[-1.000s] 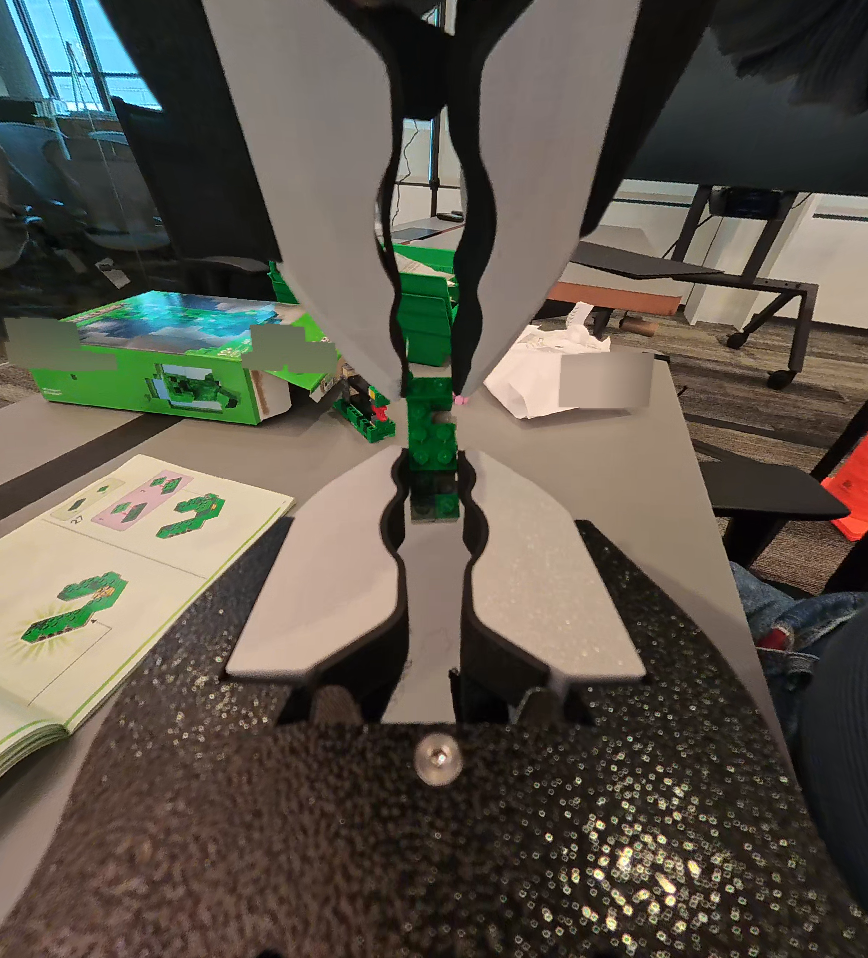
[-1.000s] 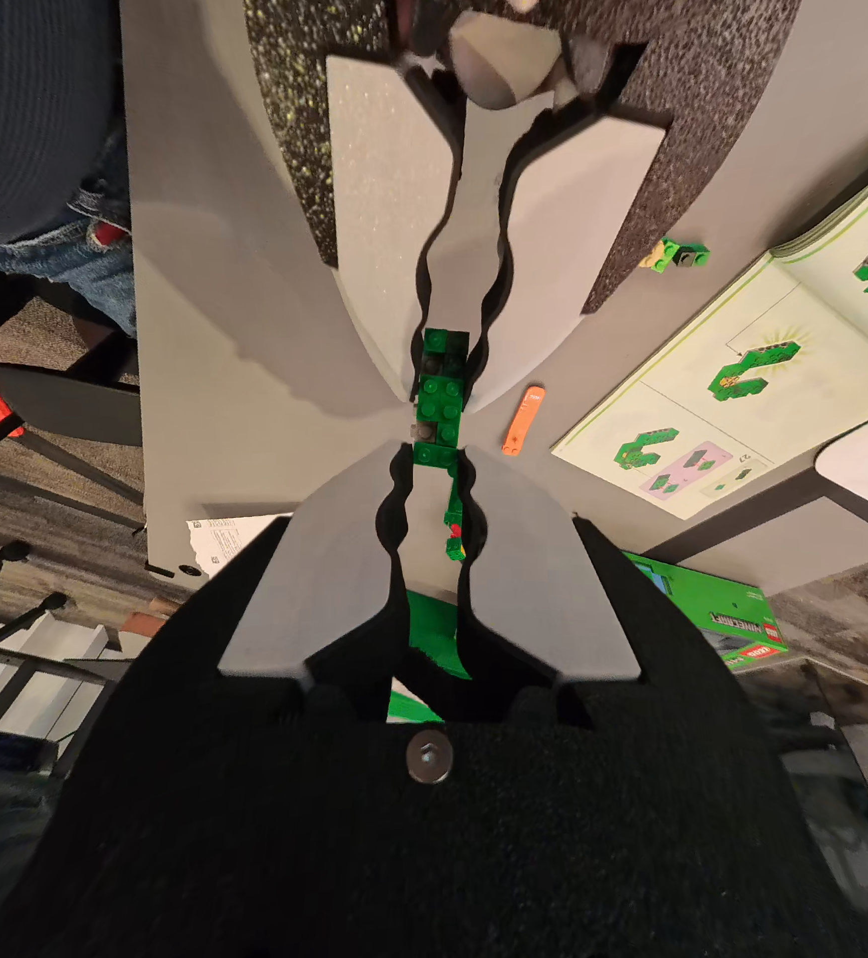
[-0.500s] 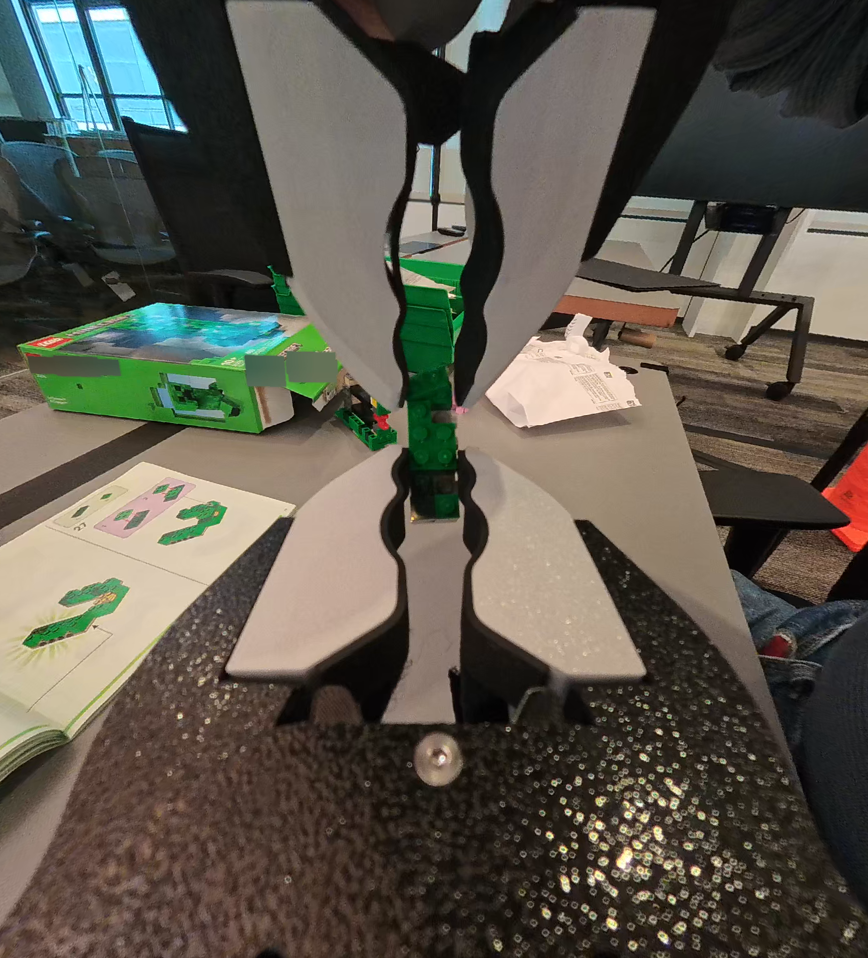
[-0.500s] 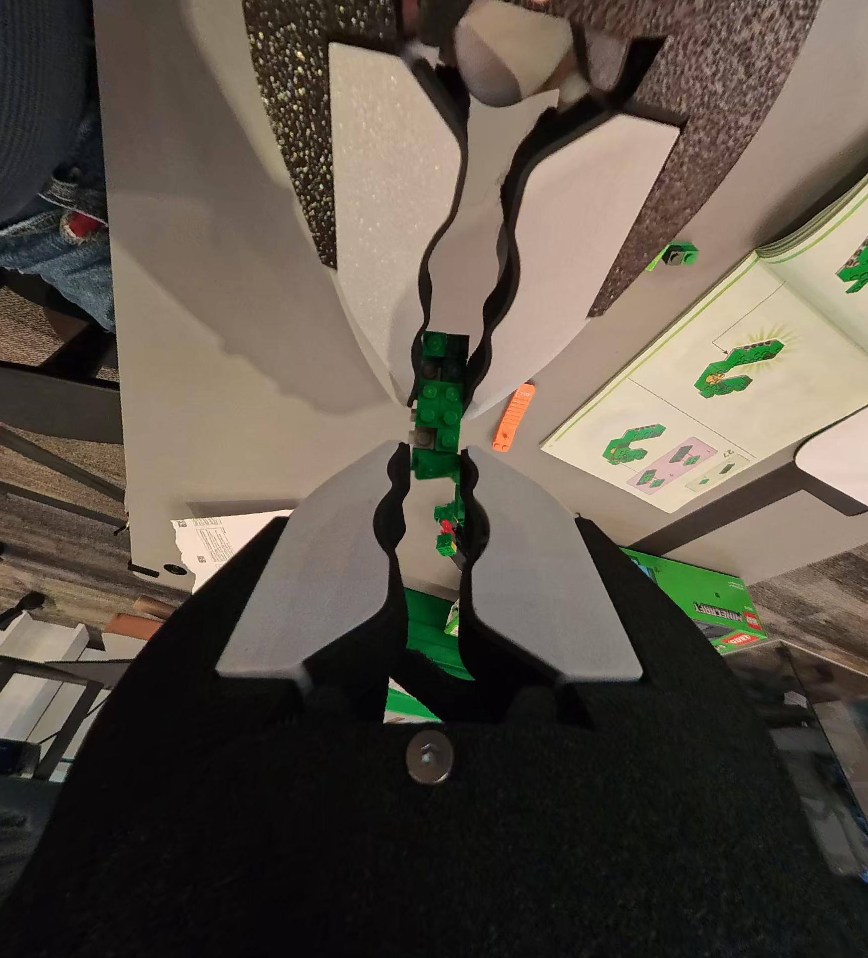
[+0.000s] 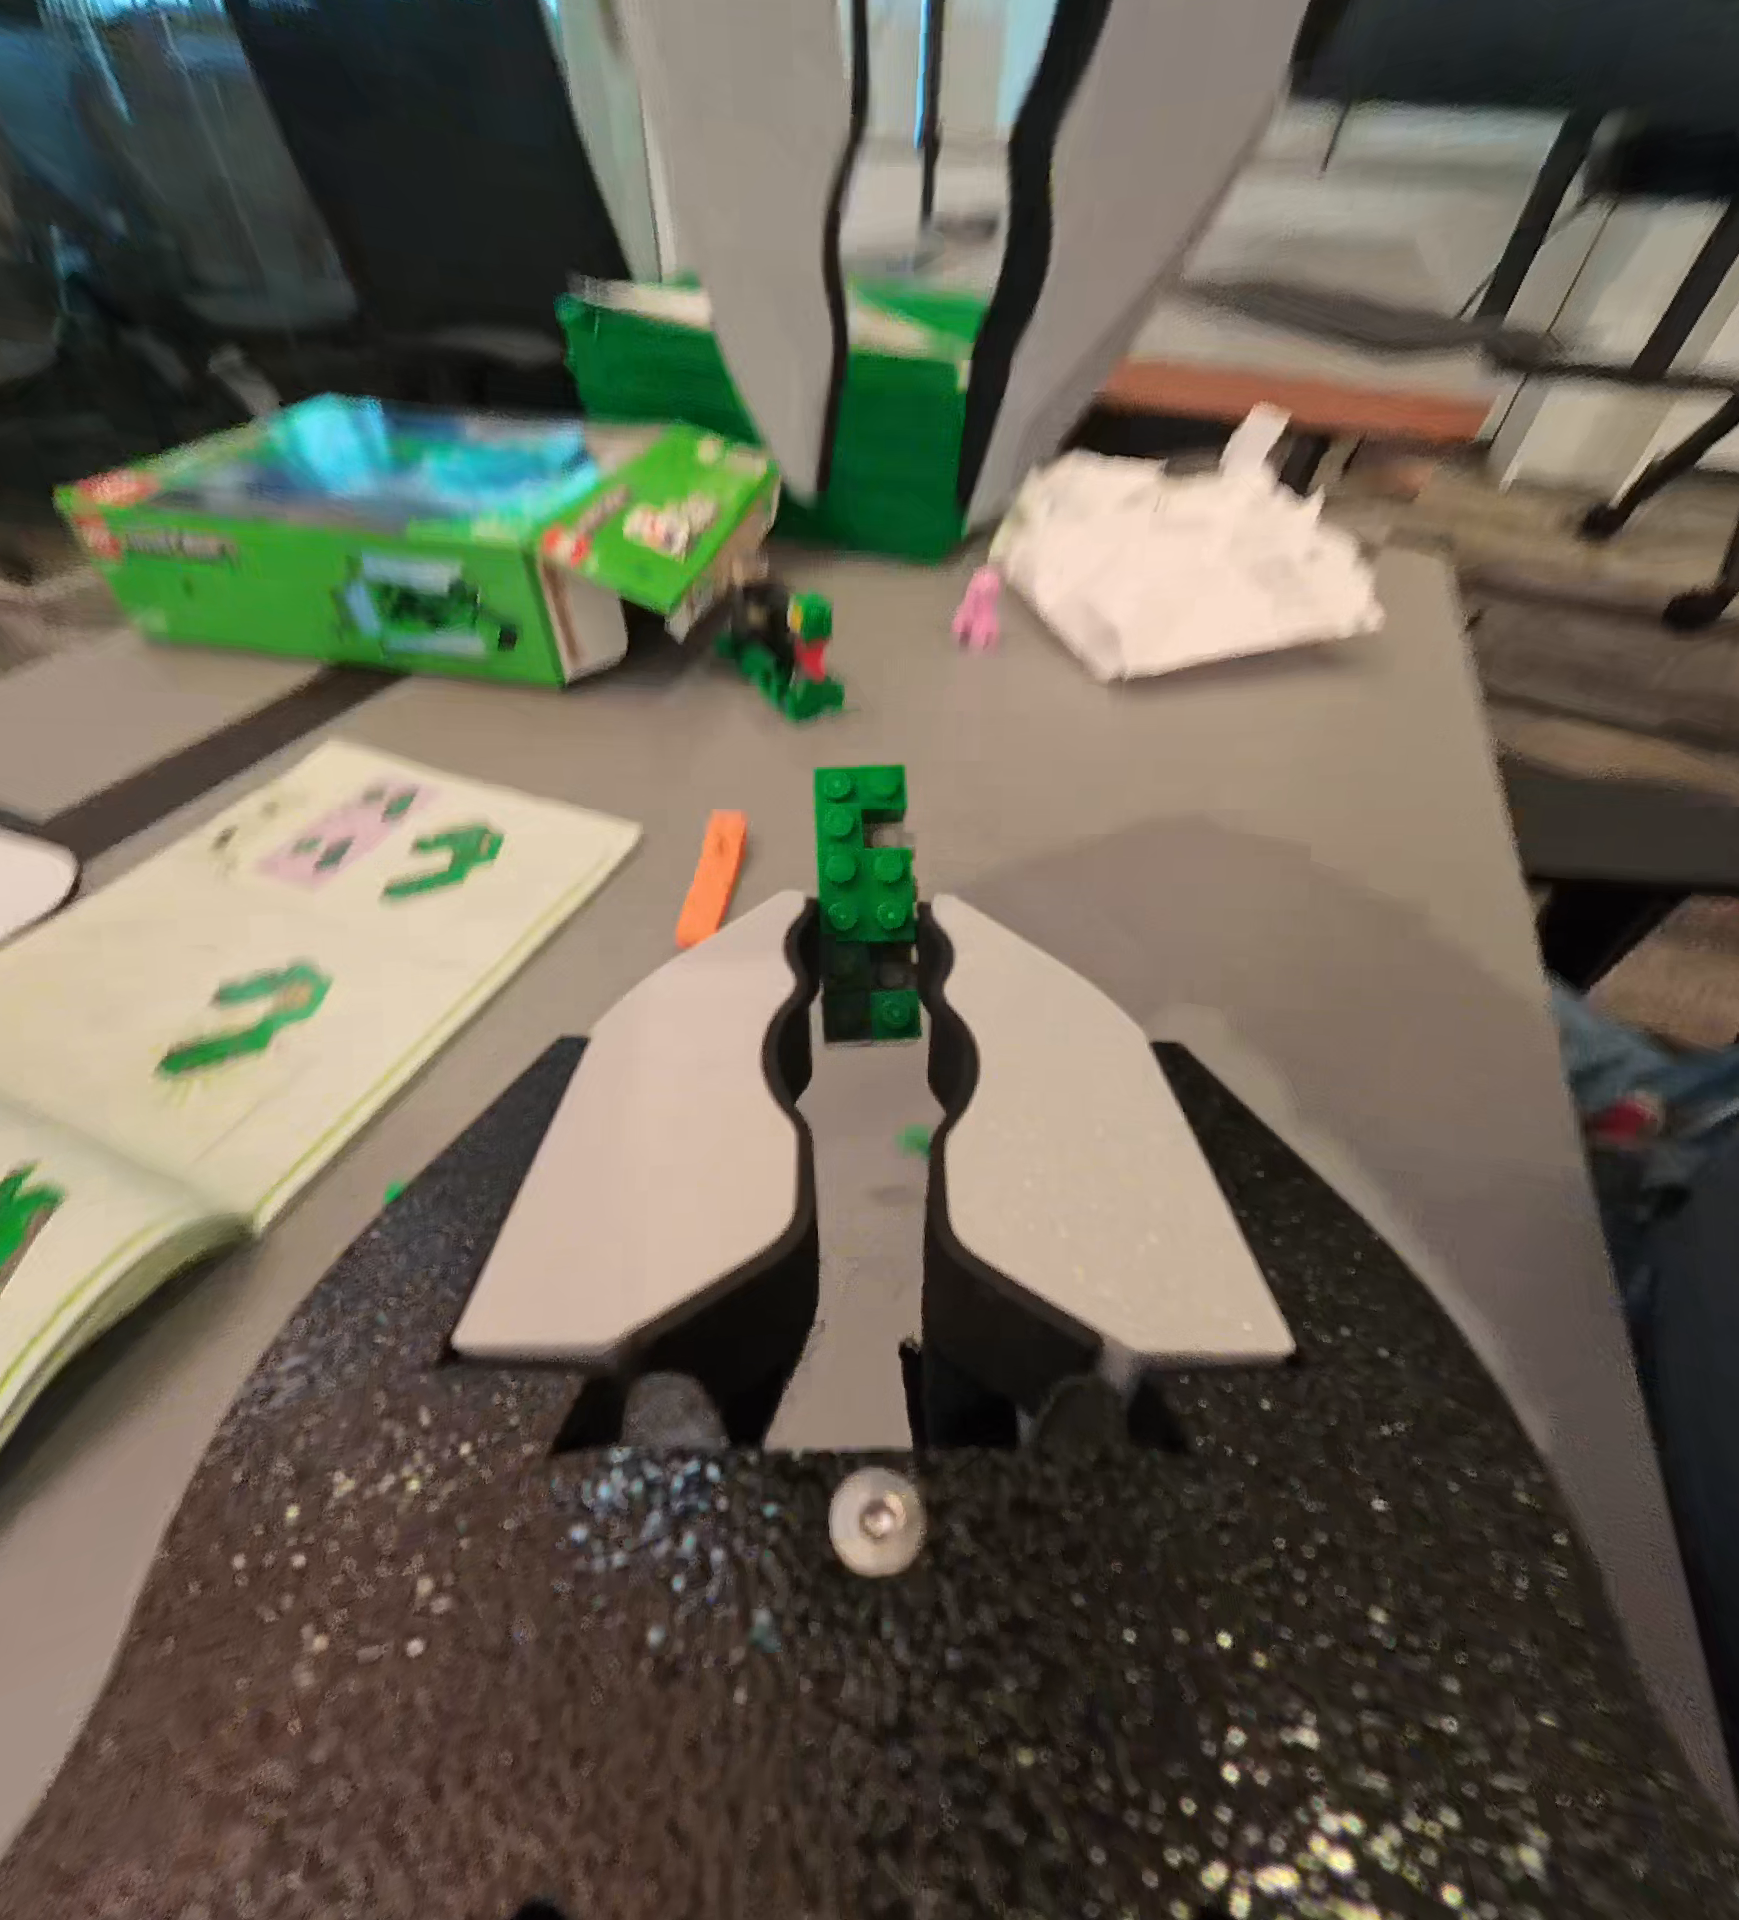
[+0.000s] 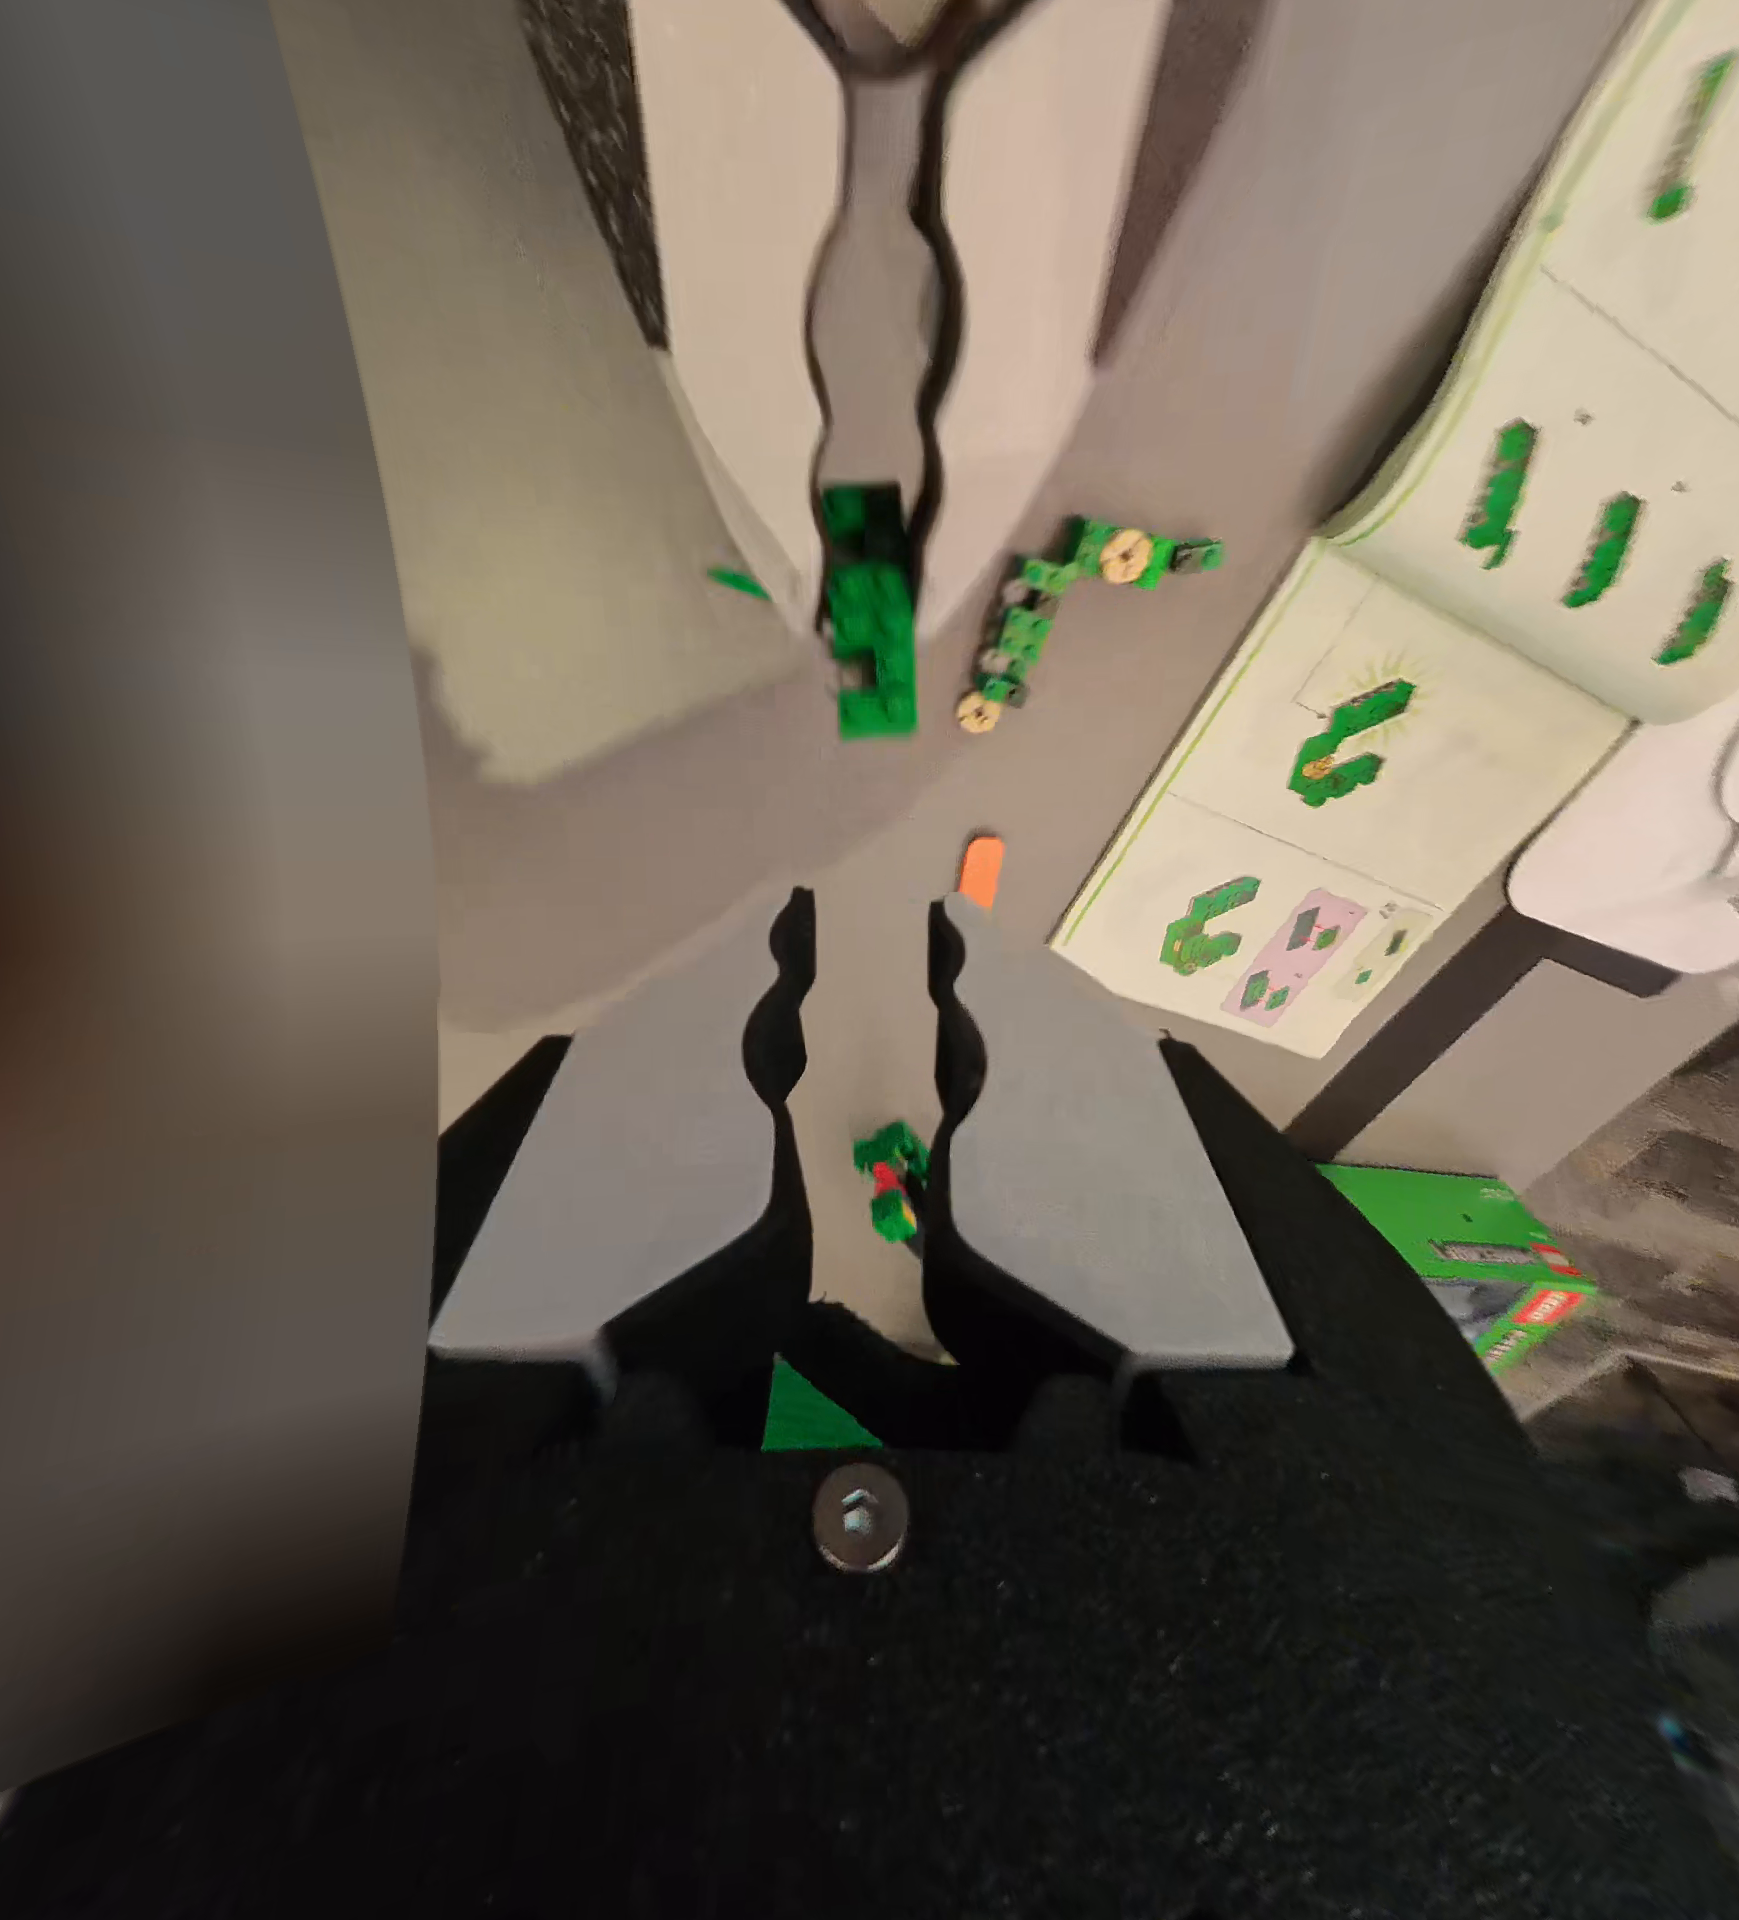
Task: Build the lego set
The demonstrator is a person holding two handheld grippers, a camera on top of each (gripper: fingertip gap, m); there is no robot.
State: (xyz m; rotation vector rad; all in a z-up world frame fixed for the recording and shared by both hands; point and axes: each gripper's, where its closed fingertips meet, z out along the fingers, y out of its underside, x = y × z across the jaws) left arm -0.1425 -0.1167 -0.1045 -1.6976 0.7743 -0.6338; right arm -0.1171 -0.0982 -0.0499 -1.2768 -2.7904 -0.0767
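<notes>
My left gripper (image 5: 867, 920) is shut on a green lego assembly (image 5: 863, 862) and holds it upright above the grey table (image 5: 1156, 935). It shows from the far side in the right wrist view (image 6: 870, 613). My right gripper (image 6: 870, 909) is open a little and empty, drawn back from the assembly. It hangs at the top of the left wrist view (image 5: 896, 499). A second green assembly with tan round pieces (image 6: 1062, 613) lies on the table beside the held one. Both views are motion-blurred.
The open instruction booklet (image 5: 221, 987) lies at the left. An orange brick separator (image 5: 714, 878), a small green and red build (image 5: 792, 655), a pink piece (image 5: 979, 608), green boxes (image 5: 377, 540) and a white paper bag (image 5: 1187, 582) lie beyond. A person's leg (image 5: 1727, 1195) is at the right. My right fingertips sit around 7 centimeters from my left ones. The orange brick separator (image 5: 714, 878) is about 20 centimeters from both grippers' fingertips.
My right gripper has let go of the green assembly and pulled back from it. My left gripper still holds the assembly and has tilted down toward the table.
</notes>
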